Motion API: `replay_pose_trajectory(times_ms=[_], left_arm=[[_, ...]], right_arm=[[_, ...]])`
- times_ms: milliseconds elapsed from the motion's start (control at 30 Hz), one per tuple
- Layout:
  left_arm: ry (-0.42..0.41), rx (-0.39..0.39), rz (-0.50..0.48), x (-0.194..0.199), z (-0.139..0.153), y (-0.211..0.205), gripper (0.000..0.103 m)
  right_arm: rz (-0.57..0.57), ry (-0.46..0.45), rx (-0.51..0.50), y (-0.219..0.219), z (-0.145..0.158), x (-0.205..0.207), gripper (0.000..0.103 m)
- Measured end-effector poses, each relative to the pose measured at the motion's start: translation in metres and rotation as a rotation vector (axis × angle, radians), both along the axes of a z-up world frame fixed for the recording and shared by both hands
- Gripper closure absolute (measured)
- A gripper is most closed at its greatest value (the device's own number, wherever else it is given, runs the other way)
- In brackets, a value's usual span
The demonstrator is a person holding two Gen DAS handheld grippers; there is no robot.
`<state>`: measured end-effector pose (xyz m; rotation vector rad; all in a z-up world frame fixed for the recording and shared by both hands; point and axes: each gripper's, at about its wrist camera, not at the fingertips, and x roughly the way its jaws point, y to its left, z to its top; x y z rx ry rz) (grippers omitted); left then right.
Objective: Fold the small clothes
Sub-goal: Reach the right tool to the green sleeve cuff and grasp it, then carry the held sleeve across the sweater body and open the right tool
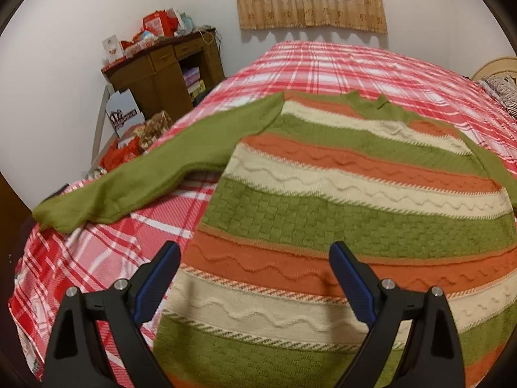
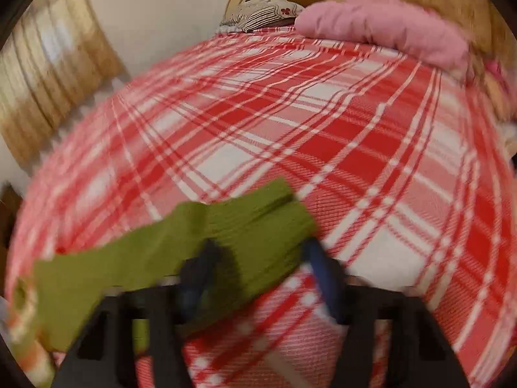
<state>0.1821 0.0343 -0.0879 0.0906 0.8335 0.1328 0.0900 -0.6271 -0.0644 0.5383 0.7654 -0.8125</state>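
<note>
A small knitted sweater (image 1: 339, 213) with green, orange and cream stripes lies flat on the red plaid bedspread (image 1: 339, 64). Its left green sleeve (image 1: 155, 174) stretches out toward the bed's left edge. My left gripper (image 1: 255, 252) is open and empty, hovering over the sweater's lower left part. In the right wrist view, which is blurred, the other green sleeve's cuff (image 2: 258, 226) lies between the fingers of my right gripper (image 2: 258, 252). The jaws stand apart around the cuff; whether they touch it I cannot tell.
A brown wooden cabinet (image 1: 161, 71) with red boxes on top stands by the wall left of the bed. Bags and boxes (image 1: 135, 132) sit on the floor beside it. A pink blanket (image 2: 387, 29) and a striped pillow (image 2: 265, 11) lie at the headboard.
</note>
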Motion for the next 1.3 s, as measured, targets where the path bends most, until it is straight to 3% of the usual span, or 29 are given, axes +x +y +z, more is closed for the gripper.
replay_pose_trajectory(times_ms=[33,100,367,533,700,900,1067,1300], left_arm=[[0.006,-0.003,-0.002,0.000,-0.002,0.000,0.007],[0.012,-0.006,-0.006,0.000,-0.004,0.002,0.007],[-0.003,-0.066,-0.003,-0.003,0.001,0.014,0.007],[-0.021,-0.103,0.009,-0.010,0.007,0.027,0.007],[-0.054,-0.123,0.032,-0.016,0.016,0.045,0.007],[-0.077,-0.118,0.081,-0.018,0.019,0.069,0.007],[-0.073,-0.130,0.125,-0.021,0.014,0.091,0.007],[-0.064,-0.132,0.170,-0.019,0.006,0.116,0.007]], right_arm=[[0.009,-0.012,0.008,-0.002,0.001,-0.005,0.072],[0.034,-0.055,0.055,-0.009,0.006,-0.016,0.094],[0.138,-0.222,0.072,0.034,0.059,-0.020,0.095],[0.336,-0.329,0.090,0.125,0.110,-0.013,0.095],[0.587,-0.382,0.104,0.226,0.141,0.037,0.095],[0.797,-0.392,0.206,0.331,0.130,0.103,0.095],[0.864,-0.386,0.304,0.391,0.106,0.153,0.095],[0.934,-0.348,0.324,0.460,0.077,0.197,0.095]])
